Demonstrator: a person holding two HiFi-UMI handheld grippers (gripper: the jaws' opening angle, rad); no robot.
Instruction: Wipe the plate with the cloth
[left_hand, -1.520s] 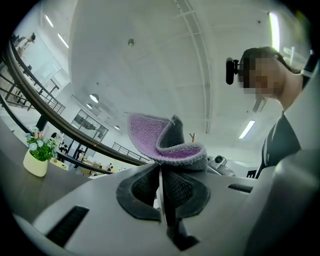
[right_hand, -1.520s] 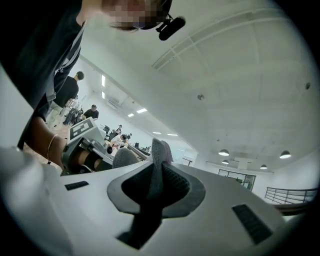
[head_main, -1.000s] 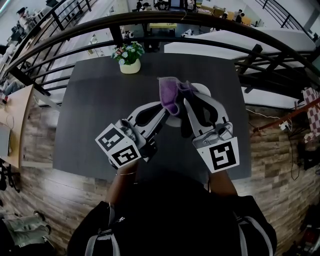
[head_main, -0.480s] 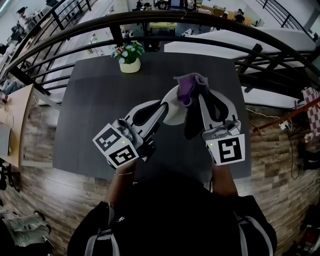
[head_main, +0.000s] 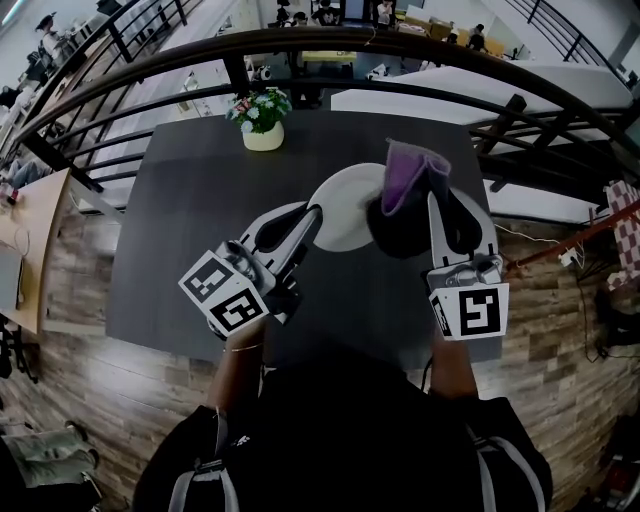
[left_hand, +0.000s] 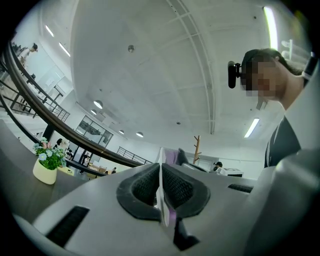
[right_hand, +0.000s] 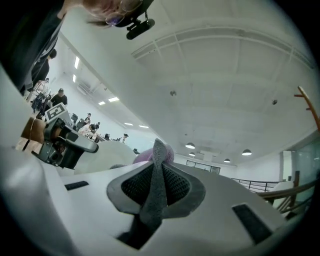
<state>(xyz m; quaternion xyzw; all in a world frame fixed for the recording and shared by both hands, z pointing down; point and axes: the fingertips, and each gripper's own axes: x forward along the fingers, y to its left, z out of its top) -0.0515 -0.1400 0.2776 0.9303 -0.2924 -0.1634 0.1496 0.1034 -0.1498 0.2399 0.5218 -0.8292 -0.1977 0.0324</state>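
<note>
A white plate (head_main: 343, 205) is held up over the dark table (head_main: 180, 250), and my left gripper (head_main: 314, 216) is shut on its left rim. In the left gripper view the rim shows as a thin white edge (left_hand: 161, 187) pinched between the pads. My right gripper (head_main: 433, 200) is shut on a purple and grey cloth (head_main: 404, 178), which hangs at the plate's right edge. A grey fold of the cloth (right_hand: 155, 187) is clamped between the right pads, with the purple part (right_hand: 148, 156) beyond it.
A small pot of flowers (head_main: 263, 122) stands at the table's far left. Dark railings (head_main: 300, 45) curve round behind the table. Wooden floor (head_main: 80, 280) lies to the left and right, and the person's body is against the near edge.
My right gripper has carried the cloth to the right, from the plate's left part to its right edge, uncovering the plate's face. The left gripper and plate have hardly moved.
</note>
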